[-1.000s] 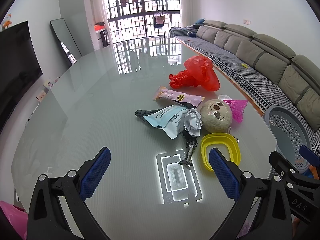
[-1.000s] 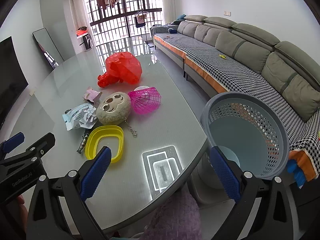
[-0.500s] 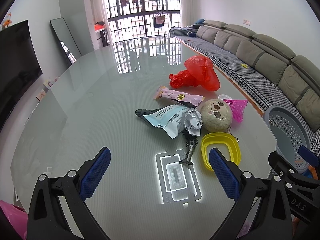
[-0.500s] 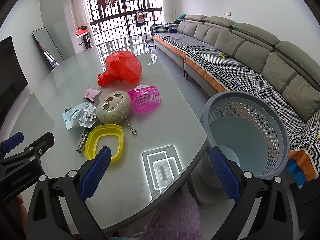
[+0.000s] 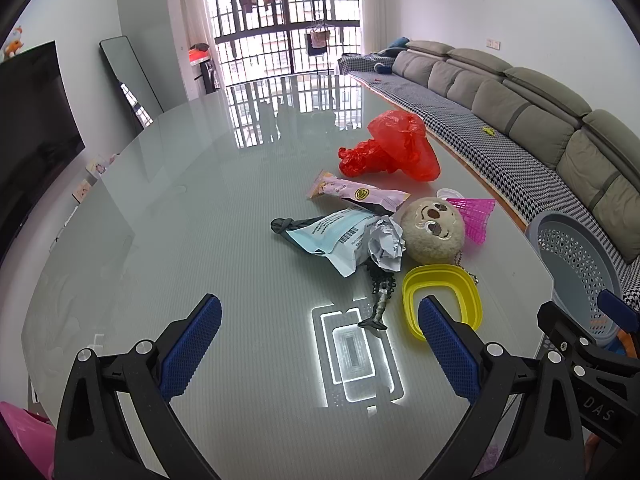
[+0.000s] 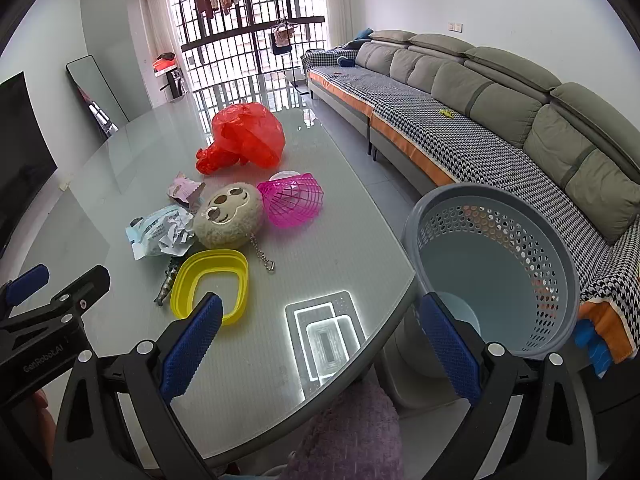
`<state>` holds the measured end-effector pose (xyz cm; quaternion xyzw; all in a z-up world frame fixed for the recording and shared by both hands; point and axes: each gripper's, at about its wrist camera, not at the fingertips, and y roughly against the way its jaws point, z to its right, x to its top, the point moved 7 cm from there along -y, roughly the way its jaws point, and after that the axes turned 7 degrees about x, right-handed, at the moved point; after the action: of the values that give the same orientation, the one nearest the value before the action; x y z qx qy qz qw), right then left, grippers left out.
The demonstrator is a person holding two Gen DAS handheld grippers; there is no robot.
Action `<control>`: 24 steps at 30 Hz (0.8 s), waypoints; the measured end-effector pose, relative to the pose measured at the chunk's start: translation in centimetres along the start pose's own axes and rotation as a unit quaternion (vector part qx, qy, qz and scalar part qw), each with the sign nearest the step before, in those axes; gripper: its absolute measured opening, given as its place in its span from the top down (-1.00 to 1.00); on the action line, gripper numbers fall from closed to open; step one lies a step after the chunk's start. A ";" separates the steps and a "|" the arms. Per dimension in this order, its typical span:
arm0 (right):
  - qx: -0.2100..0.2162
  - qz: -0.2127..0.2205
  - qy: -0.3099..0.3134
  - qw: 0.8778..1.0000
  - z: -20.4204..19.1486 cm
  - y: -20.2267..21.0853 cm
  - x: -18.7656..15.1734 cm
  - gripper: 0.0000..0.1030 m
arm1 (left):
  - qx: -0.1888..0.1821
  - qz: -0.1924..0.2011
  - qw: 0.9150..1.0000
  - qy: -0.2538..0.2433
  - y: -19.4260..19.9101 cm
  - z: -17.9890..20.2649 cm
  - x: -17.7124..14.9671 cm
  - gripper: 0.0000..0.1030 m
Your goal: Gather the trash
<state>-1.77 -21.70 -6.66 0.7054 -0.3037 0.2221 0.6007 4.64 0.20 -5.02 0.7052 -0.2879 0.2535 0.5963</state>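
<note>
On the glass table (image 5: 180, 240) lie a red plastic bag (image 5: 394, 146), a pink snack wrapper (image 5: 356, 192), a light blue mailer bag (image 5: 328, 236) and a crumpled paper ball (image 5: 386, 242). The same pile shows in the right wrist view: red bag (image 6: 244, 136), mailer (image 6: 154, 230). A grey perforated waste basket (image 6: 492, 268) stands beside the table's right edge. My left gripper (image 5: 320, 328) is open and empty, above the table short of the pile. My right gripper (image 6: 320, 328) is open and empty, over the table's near edge, left of the basket.
A round plush sloth toy (image 5: 434, 230), a yellow plastic ring dish (image 5: 440, 294), a pink mesh basket (image 6: 294, 198) and a small dark toy figure (image 5: 380, 296) lie among the trash. A long grey sofa (image 6: 500, 120) runs along the right wall.
</note>
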 end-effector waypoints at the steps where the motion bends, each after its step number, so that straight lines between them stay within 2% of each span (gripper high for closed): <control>1: 0.000 0.000 0.000 1.000 0.0 0.0 0.0 -0.83 | 0.000 0.000 1.000 0.000 0.0 0.0 0.0 -0.88; 24: -0.001 0.002 0.002 1.000 0.1 -0.2 0.0 -0.83 | -0.006 -0.008 1.000 0.007 -0.3 -0.3 -0.1 -0.88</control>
<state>-1.63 -21.79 -6.89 0.7035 -0.3040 0.2245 0.6019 4.83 0.52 -5.24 0.7022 -0.2796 0.2524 0.6042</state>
